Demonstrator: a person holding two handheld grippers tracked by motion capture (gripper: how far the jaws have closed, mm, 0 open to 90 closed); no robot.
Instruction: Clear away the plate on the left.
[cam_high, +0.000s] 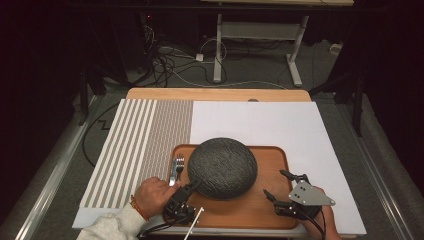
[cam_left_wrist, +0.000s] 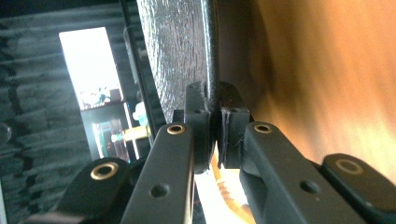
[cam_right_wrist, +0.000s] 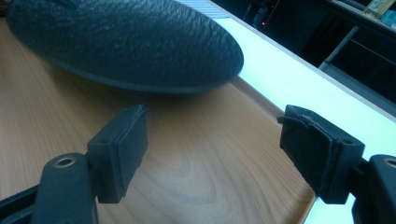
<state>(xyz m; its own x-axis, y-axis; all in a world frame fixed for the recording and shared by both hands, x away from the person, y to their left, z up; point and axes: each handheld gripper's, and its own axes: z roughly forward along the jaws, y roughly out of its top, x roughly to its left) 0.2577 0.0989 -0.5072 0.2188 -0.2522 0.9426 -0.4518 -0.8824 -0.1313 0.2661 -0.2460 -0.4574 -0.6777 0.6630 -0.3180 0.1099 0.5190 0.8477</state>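
A: From above, the dark textured plate (cam_high: 222, 167) lies upside down on the wooden tray (cam_high: 270, 210), a fork (cam_high: 176, 169) just left of it.

B: The left gripper view adds the grip: the left tool (cam_left_wrist: 214, 135) is clamped on the plate's rim.

A: And the right tool (cam_right_wrist: 212, 154) stands wide apart over bare tray, holding nothing.

B: Under the tray, the bench (cam_high: 280, 125) carries a white sheet and a striped mat (cam_high: 142, 140); cables (cam_high: 170, 62) trail over the grey floor behind.
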